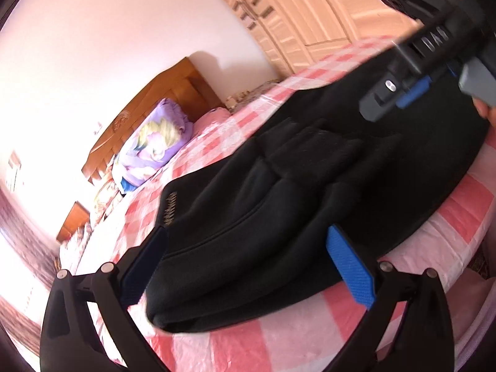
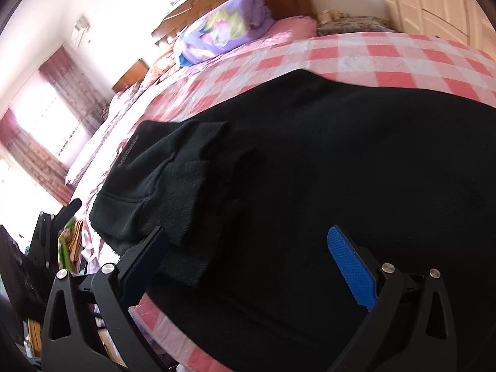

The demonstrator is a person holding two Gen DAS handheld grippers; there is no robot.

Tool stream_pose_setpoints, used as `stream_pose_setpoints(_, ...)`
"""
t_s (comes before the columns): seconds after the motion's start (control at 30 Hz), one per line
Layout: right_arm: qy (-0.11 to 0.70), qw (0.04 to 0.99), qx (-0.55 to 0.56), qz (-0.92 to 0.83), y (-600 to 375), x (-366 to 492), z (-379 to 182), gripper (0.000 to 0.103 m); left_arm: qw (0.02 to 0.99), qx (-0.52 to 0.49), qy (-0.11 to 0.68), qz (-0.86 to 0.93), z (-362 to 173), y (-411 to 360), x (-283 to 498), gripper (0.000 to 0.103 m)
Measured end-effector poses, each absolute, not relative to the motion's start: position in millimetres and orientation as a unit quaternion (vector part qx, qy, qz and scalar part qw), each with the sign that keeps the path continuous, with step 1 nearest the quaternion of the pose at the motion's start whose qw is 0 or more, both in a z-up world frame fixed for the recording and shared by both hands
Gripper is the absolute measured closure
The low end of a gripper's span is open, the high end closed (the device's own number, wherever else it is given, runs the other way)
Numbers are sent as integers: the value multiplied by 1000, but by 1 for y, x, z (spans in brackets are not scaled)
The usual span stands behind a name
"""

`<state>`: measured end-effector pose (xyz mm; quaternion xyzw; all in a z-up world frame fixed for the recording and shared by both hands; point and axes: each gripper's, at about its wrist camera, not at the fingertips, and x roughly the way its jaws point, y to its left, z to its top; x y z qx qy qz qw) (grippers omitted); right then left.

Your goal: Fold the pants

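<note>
Black pants (image 1: 294,192) lie folded on the pink checked bed (image 1: 310,341), with gold lettering near one corner. My left gripper (image 1: 248,248) is open just above the near end of the pants, its blue-padded fingers straddling the cloth. My right gripper (image 2: 248,248) is open over the pants (image 2: 325,170), beside the ribbed cuffs (image 2: 192,204) that lie on top. The right gripper also shows in the left wrist view (image 1: 400,93), hovering over the far part of the pants.
A purple bundled quilt (image 1: 155,145) and a pink pillow (image 2: 294,26) lie against the wooden headboard (image 1: 173,93). A cream wardrobe (image 1: 310,15) stands past the bed. A curtained window (image 2: 46,117) and clutter (image 2: 71,248) sit beside the bed's edge.
</note>
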<state>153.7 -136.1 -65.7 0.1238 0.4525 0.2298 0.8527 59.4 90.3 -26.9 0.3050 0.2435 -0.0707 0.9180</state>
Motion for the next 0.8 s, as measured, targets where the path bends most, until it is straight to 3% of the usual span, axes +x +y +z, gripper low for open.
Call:
stream_pose_setpoints(0.2,484,815,147,283,-113,171,-73,4,944,153,291,-19,-23,170,63,1)
stream_pose_setpoints(0.4,511,781,159,321,-78,190,-75,5,944,140,298,3,-24,198,57,1)
stream_pose_setpoints(0.47,506,784,172,315,-76,195,-74,17,945,142,294,3,-23,197,57,1)
stream_pose_setpoints(0.6,492,801,175,292,-88,203,-75,71,947,149,284,-10,-19,189,63,1)
stream_pose_setpoints(0.7,444,827,164,304,-95,195,-61,85,947,156,280,-20,-19,179,65,1)
stream_pose_setpoints(0.8,365,882,93,283,-94,181,-20,85,946,167,276,-30,-18,168,68,1)
